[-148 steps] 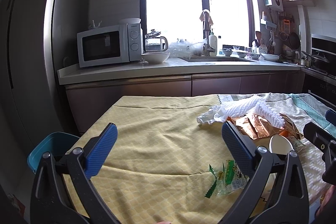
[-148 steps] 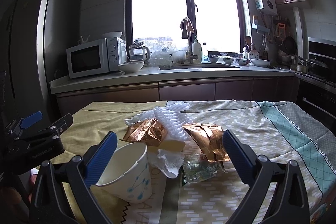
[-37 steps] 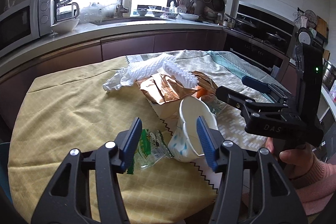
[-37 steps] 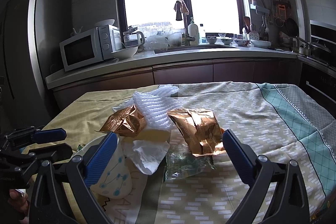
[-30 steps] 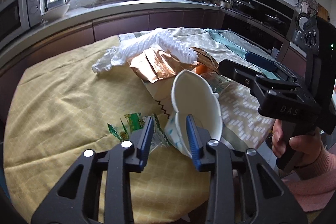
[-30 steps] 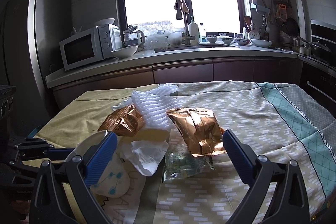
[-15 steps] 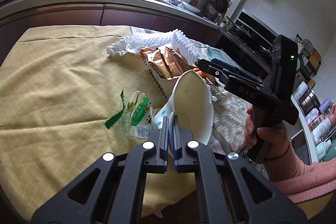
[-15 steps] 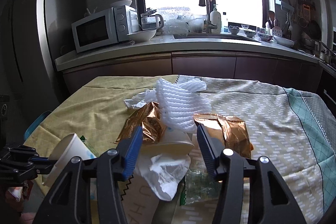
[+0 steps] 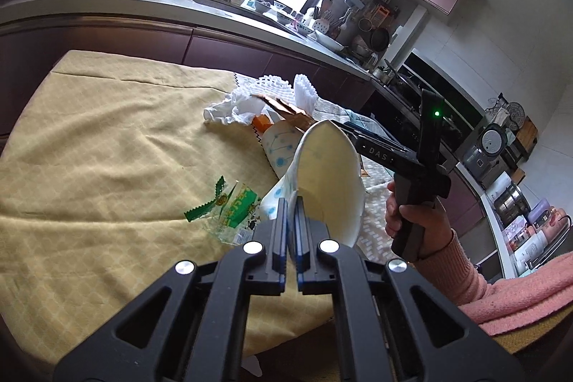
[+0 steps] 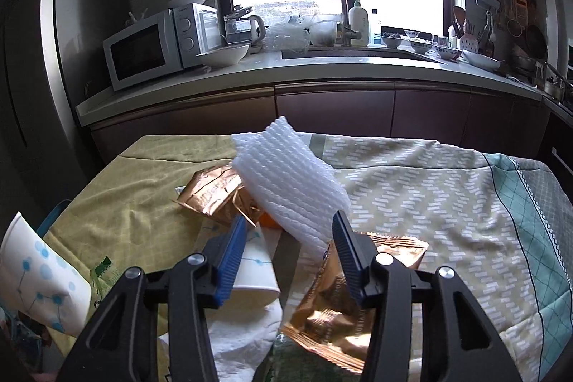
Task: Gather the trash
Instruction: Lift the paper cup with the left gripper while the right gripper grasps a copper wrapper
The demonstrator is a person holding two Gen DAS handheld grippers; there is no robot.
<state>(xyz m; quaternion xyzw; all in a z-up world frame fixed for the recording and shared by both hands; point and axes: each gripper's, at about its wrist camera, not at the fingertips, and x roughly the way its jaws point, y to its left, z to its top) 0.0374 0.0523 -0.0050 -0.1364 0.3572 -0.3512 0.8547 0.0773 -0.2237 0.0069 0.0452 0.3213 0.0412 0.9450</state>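
Left gripper: jaws pressed together on the rim wall of a white paper cup with blue dot-and-line print; cup lifted clear of the yellow cloth, mouth tilted toward the camera. Right gripper: jaws about half open, having just been closing; between them lies the lower end of a white foam net sleeve, but whether the pads press on it cannot be told. Its left pad sits over a second paper cup lying on its side, its right pad over a copper foil bag. From the left wrist view the right gripper's body reads "DAS", the rest hidden behind the held cup; a hand in a pink sleeve grips its handle. A torn green-and-clear wrapper lies on the cloth just beside the left gripper, its print too small to read. Another copper foil bag lies partly under the foam. A white tissue is cut off by the right gripper's frame. An orange item is mostly hidden.
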